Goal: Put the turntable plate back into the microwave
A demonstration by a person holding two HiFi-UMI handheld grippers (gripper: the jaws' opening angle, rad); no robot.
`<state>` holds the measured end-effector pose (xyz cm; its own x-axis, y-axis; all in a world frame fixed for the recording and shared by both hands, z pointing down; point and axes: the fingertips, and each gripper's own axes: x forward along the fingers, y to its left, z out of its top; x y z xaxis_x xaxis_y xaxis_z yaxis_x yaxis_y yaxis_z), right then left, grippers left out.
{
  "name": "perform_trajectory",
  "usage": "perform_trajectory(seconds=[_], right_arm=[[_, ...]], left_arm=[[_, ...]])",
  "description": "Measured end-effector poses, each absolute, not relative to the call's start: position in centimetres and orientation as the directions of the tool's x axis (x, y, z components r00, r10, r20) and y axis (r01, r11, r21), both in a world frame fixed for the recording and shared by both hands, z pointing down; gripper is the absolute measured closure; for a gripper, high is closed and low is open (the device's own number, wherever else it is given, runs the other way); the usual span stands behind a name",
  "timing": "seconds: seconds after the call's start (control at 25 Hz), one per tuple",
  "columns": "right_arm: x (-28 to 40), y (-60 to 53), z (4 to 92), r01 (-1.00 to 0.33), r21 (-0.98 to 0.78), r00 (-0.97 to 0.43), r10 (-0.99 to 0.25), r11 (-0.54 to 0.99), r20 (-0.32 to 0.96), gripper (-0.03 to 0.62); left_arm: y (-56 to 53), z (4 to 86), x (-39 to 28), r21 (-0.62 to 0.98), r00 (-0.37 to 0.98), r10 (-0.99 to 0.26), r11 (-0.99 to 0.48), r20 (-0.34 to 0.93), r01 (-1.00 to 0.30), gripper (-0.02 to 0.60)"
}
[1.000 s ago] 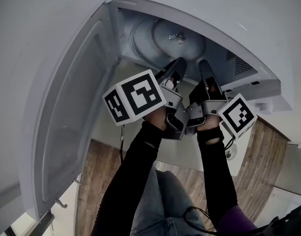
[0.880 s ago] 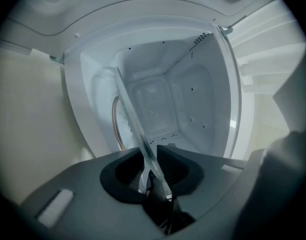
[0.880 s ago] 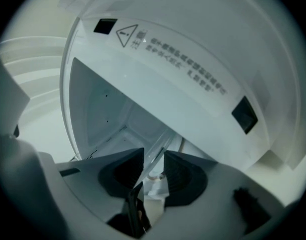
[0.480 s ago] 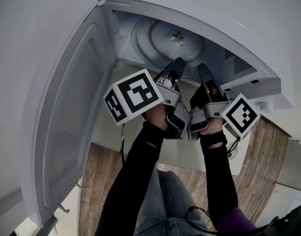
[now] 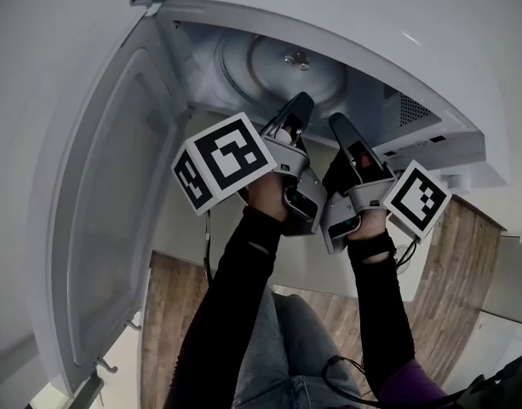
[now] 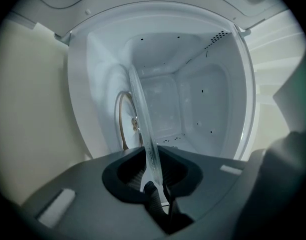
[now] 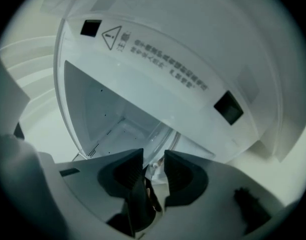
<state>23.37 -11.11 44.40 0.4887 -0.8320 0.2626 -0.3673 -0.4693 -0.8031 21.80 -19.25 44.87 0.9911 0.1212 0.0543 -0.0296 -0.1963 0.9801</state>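
We are at the seating step. The turntable plate (image 6: 141,109) is inside the open microwave (image 5: 418,113), and the left claw (image 6: 153,160) clamps its near rim, the jaws having just been closing on the glass. The plate hangs tilted, its near rim lifted off the oven floor, with the roller ring (image 6: 119,115) just beyond it. The right claw (image 7: 153,160) sits just right of the left one at the same rim. Its jaws have just been opening and stand apart, the rim in the gap but the pads clear of it.

Next, we judge, the plate must come down level so that its middle settles over the ring. Then the left claw lets go and both draw out. A skewed drop could leave the plate rocking.

The door (image 5: 99,220) swings wide at the left. A wooden floor (image 5: 171,301) lies below. We cannot make out what carries the microwave.
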Motion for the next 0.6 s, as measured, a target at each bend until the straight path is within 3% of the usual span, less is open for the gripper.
perform_trajectory(seconds=[0.2, 0.6], right_arm=[[23.09, -10.91, 44.50, -0.312, -0.805, 0.508, -0.804, -0.505, 0.308, 0.468], [22.82, -11.43, 44.30, -0.293, -0.843, 0.495, -0.826, -0.451, 0.270, 0.510]], left_arm=[[-19.16, 45.05, 21.81, 0.980, 0.990, 0.126, -0.192, 0.069, -0.044, 0.518], [-18.46, 45.13, 21.88, 0.965, 0.976, 0.195, -0.258, 0.100, -0.047, 0.508]])
